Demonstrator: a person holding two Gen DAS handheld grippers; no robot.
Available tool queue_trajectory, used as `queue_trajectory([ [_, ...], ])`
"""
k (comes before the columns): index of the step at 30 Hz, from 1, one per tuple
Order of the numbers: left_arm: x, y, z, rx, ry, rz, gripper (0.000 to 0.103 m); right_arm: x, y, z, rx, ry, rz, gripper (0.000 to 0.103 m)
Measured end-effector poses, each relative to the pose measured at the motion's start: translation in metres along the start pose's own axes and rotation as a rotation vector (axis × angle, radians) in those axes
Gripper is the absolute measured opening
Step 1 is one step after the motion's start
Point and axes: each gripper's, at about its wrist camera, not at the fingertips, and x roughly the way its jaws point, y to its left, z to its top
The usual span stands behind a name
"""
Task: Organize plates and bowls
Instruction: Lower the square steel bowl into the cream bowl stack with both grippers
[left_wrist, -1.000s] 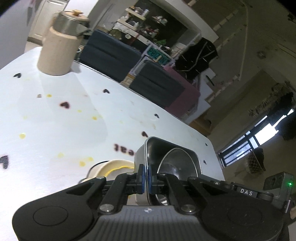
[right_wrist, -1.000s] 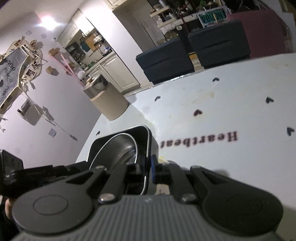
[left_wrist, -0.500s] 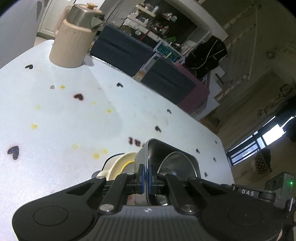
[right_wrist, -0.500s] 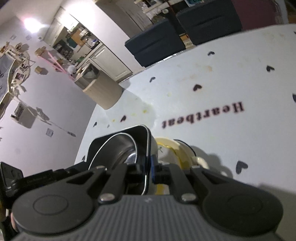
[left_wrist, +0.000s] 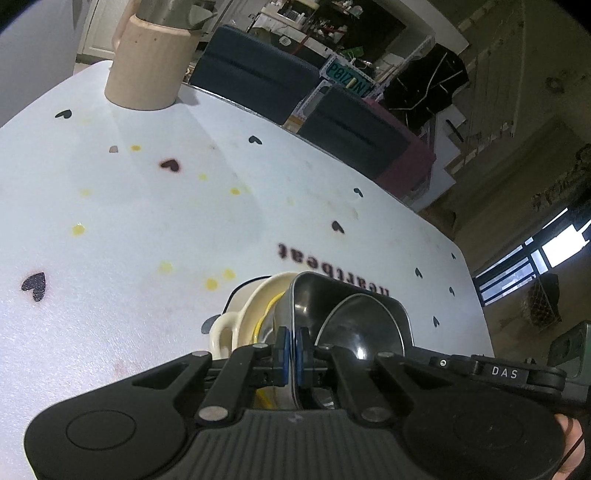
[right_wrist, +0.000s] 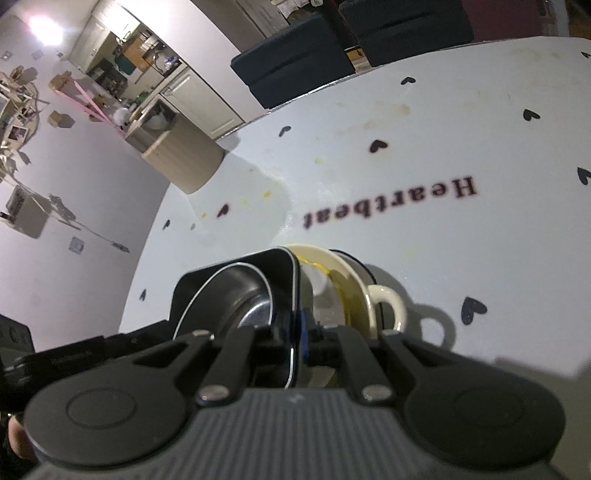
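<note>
Left wrist view: blue pads (left_wrist: 282, 347) of the left gripper (left_wrist: 291, 356) are seen clamped on the near rim of a dark metal tray (left_wrist: 369, 295), w/ a round steel bowl (left_wrist: 354, 328) leaning inside it. Right wrist view: the right gripper (right_wrist: 297, 334) is likewise pinched shut on the tray's opposite rim, so the tray (right_wrist: 229, 273) is carried btwn both hands, rim-to-rim, its long axis running across from one gripper to the other. Directly below and just beyond the fingers a cream handled bowl w/ yellow trim (right_wrist: 347, 291) sits on the white heart-print table (right_wrist: 480, 258); tray's underside appears close over it, contact can't be told. Nesting the tray down onto that bowl (left_wrist: 255, 302) is judged the step in hand; both hands are abt equally near. A wooden-based pot (left_wrist: 147, 74) stands well apart at the far edge.
</note>
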Motion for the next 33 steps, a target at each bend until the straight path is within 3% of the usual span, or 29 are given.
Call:
queue_trajectory([
  [33, 0.010, 0.001, -0.001, -0.004, 0.021, 0.009, 0.003, 0.010, -0.001, 0.002, -0.019, 0.060, -0.069, 0.010],
])
